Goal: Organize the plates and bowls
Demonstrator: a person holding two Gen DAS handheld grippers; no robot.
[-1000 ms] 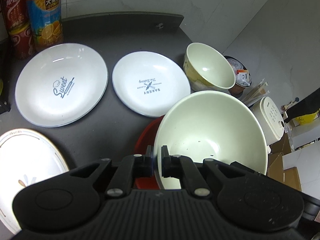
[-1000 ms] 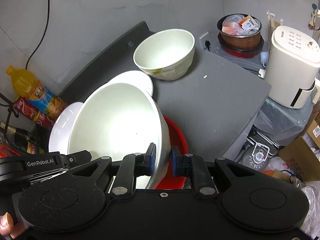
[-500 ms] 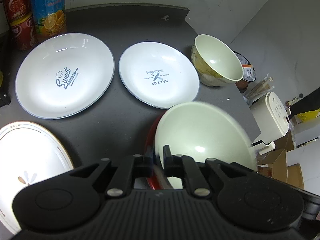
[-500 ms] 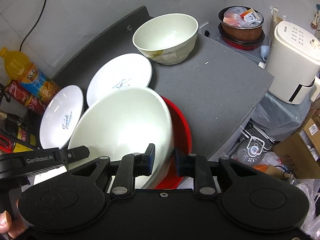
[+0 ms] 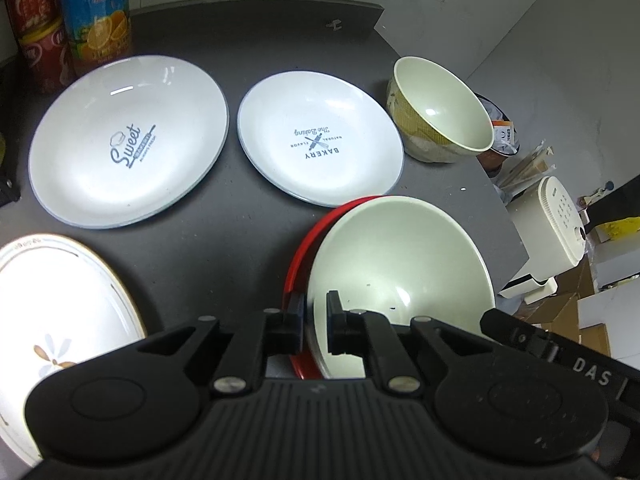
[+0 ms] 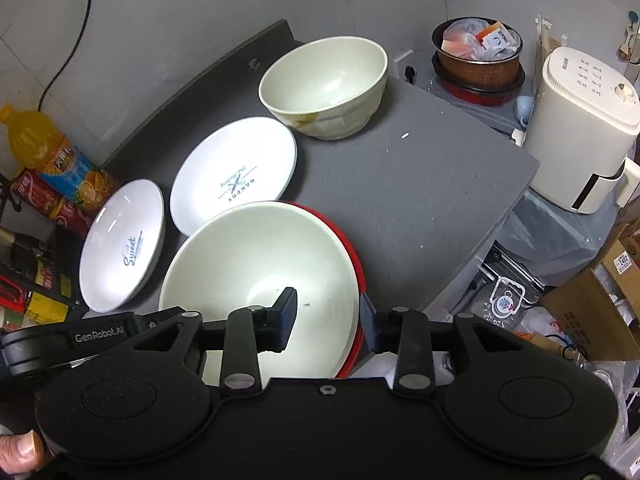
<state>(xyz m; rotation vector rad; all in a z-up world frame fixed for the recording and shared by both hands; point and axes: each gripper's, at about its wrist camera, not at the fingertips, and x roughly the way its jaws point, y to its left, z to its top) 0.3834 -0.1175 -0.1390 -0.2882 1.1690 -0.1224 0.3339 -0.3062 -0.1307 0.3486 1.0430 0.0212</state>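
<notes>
Left wrist view: left gripper point(image 5: 314, 322) clenched on near rim of large cream bowl point(image 5: 400, 276), steadying it inside red dish point(image 5: 298, 260) at counter's point(image 5: 248, 216) right edge.

Right wrist view: right gripper point(image 6: 328, 322) just opening, straddling rim, letting go.
</notes>
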